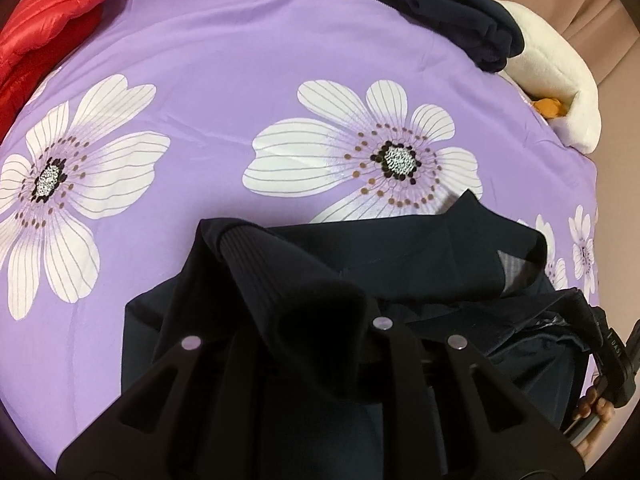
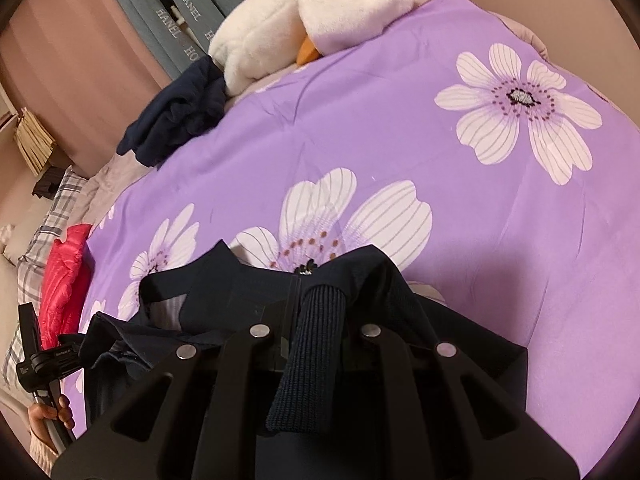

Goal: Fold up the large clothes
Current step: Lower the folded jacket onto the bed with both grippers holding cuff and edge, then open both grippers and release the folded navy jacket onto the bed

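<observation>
Left gripper [image 1: 320,320] pinched tight on the navy jacket [image 1: 400,268] at a ribbed knit cuff; right gripper [image 2: 316,320] likewise clamped on a ribbed cuff [image 2: 316,344]; smooth dark garment hangs bunched between both, low over the purple floral bedspread [image 1: 224,92]; a crumpled navy garment [image 1: 440,4] lies beside a fluffy white plush toy [image 2: 320,12].
</observation>
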{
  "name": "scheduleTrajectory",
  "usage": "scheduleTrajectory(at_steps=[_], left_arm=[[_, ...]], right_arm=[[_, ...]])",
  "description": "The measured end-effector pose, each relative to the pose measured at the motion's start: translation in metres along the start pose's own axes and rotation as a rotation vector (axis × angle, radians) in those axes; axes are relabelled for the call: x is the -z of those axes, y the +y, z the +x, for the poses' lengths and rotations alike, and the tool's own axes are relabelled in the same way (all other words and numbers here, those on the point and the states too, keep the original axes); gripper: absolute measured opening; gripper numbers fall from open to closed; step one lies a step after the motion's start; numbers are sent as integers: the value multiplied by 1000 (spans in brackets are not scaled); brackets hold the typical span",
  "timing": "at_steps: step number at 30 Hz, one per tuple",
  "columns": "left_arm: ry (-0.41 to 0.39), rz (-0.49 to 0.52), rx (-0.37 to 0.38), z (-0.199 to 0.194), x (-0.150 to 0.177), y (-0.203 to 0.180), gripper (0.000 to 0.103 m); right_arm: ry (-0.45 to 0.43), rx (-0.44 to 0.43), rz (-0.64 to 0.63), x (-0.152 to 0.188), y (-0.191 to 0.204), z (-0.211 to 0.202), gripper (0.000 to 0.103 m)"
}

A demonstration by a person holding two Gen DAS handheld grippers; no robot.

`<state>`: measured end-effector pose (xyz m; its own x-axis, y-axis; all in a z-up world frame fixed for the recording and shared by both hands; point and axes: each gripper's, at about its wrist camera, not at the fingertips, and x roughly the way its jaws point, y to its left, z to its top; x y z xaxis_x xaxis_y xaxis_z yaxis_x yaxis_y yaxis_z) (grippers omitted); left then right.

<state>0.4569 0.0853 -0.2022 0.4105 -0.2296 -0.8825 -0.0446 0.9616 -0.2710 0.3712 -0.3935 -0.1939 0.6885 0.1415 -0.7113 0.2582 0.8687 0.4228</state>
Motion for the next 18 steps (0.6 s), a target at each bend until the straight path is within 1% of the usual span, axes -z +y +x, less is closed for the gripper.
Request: scheduleTrajectory(at_steps=[3, 11, 16, 18], left_arm=[[2, -7, 7, 5, 1, 3, 16], [-4, 15, 6, 10, 3, 1, 17], [2, 5, 15, 13, 3, 3, 17], [4, -2, 17, 13, 3, 3, 18]], right_arm=[[8, 5, 0, 2, -1, 4, 13], [19, 9, 12, 5, -4, 9, 13], [38, 12, 20, 5, -6, 14, 13], [49, 11, 24, 5, -7, 16, 17]])
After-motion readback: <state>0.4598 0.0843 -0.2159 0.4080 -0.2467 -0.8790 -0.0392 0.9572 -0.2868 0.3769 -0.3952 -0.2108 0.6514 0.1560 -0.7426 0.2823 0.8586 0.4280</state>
